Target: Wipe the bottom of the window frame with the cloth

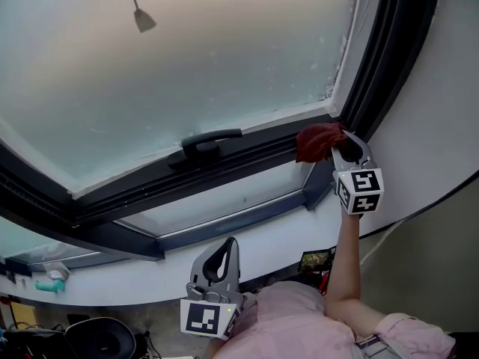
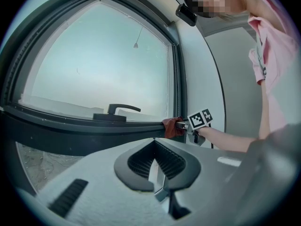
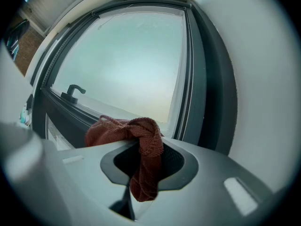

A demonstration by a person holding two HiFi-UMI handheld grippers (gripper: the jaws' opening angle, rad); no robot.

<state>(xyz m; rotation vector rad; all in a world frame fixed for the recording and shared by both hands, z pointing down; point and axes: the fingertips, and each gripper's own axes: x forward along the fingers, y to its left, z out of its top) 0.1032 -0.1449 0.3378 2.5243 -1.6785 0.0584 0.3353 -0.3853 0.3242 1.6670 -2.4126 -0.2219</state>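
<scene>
The dark red cloth (image 3: 141,145) is a coarse, loopy knit, rough and matt. The right gripper (image 3: 143,168) nipping it has a smooth, matt grey plastic shell with black ribbed pads (image 3: 174,161), as does the left gripper (image 2: 157,166). The dark grey window frame (image 1: 150,182) looks like smooth, satin-coated metal, and the frosted glass pane (image 1: 209,58) is hazy and dull.

Head view: from the person's head, faces the frosted glass window pane (image 1: 187,73) and its dark grey metal frame (image 1: 269,148) at mid-range.
Left gripper view: low and well back, faces the same frame; the right tool (image 2: 184,125) shows far off.
Right gripper view: close to the frame's lower right corner, looks past the dark red knitted cloth (image 3: 143,149).
All three share the black lever handle (image 1: 212,137).
</scene>
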